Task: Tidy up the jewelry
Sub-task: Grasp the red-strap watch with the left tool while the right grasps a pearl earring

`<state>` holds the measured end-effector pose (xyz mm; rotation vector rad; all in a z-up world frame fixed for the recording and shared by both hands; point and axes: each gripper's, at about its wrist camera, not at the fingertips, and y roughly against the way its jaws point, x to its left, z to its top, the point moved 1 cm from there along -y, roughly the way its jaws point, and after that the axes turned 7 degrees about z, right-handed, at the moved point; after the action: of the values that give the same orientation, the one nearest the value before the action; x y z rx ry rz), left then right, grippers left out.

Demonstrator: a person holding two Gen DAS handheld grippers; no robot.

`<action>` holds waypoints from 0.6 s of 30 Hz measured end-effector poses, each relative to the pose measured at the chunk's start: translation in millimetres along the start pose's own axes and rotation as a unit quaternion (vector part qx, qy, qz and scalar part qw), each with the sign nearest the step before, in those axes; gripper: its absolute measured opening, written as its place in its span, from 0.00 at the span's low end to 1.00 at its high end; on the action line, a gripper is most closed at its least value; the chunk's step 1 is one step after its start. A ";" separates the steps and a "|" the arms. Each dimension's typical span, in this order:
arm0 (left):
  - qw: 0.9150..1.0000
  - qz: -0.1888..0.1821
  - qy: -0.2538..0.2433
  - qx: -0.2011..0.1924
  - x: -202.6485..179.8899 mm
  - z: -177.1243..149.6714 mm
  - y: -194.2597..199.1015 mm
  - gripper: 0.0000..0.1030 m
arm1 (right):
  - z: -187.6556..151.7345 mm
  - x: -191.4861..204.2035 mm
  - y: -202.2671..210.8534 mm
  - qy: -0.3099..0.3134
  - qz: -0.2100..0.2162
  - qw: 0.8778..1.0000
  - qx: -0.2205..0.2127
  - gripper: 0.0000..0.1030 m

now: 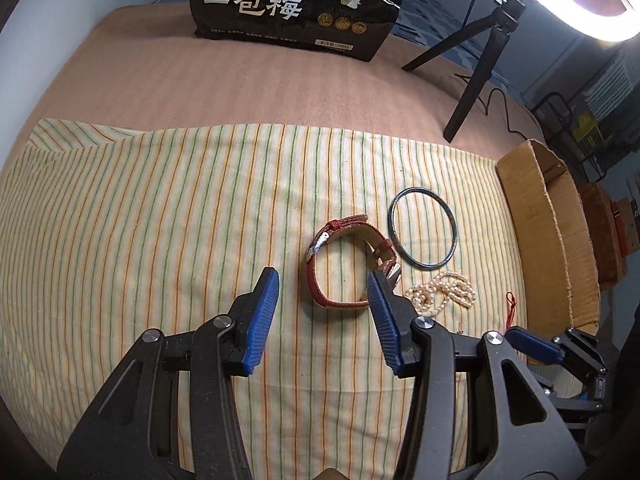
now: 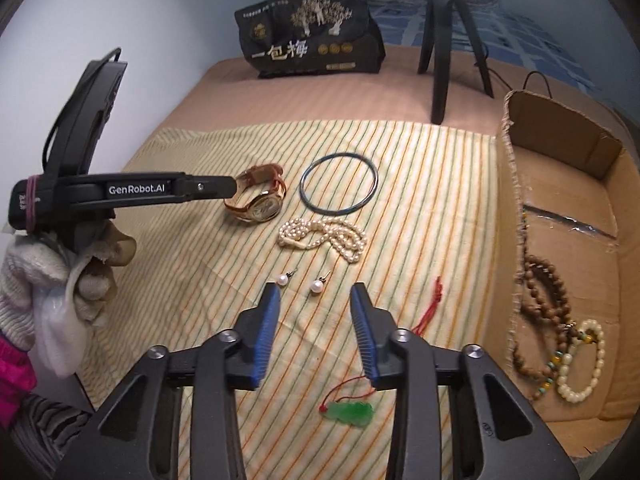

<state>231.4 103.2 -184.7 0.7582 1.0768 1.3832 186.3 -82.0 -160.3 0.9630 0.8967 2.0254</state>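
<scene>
We hold a two-finger gripper in each hand, both angled down over a striped cloth [image 1: 160,200]. The left gripper [image 1: 322,288] has its blue pads apart with nothing pressed between them; its right-hand pad sits just in front of a red-strapped watch [image 1: 348,256] lying on the cloth. From the right wrist view, that gripper's tip reaches the watch [image 2: 260,196], though we cannot tell whether it touches. A gloved hand [image 2: 60,280] grips its handle.

The right gripper [image 2: 316,300] is also parted and grasps nothing. Just beyond its fingertips lie two pearl earrings [image 2: 300,282]. Below the jaws, nearer the camera, a green jade pendant [image 2: 350,414] on a red cord rests on the cloth.

Farther out lie a pearl necklace [image 2: 324,236] and, beyond it, a thin dark bangle [image 2: 340,188] beside the watch. To the right stands an open cardboard box [image 2: 576,184] holding wooden bead strands [image 2: 540,300] and a pale bead bracelet [image 2: 580,360]. At the back stand a black snack bag [image 2: 312,32] and a small tripod [image 2: 440,40].
</scene>
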 end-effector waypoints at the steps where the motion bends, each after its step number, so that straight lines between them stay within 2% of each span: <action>1: 1.000 0.000 0.000 0.001 0.3 0.1 -1.6 0.46 | -0.2 0.6 -4.6 0.003 -0.003 1.000 0.003 0.29; 4: 1.000 0.001 0.002 0.005 1.1 0.8 -6.4 0.45 | -3.5 2.8 -15.5 0.015 -0.014 1.000 0.014 0.28; 6: 1.000 0.001 0.003 0.008 1.7 1.4 -9.6 0.38 | -6.0 3.7 -22.1 0.023 -0.024 0.999 0.020 0.26; 18: 1.000 -0.002 0.001 0.019 -2.1 4.1 -23.3 0.38 | -2.7 4.0 -38.1 0.041 -0.046 0.998 0.029 0.25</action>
<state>244.4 99.7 -204.4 0.7830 1.1089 1.3640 193.6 -60.3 -191.0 0.8577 1.0296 1.9832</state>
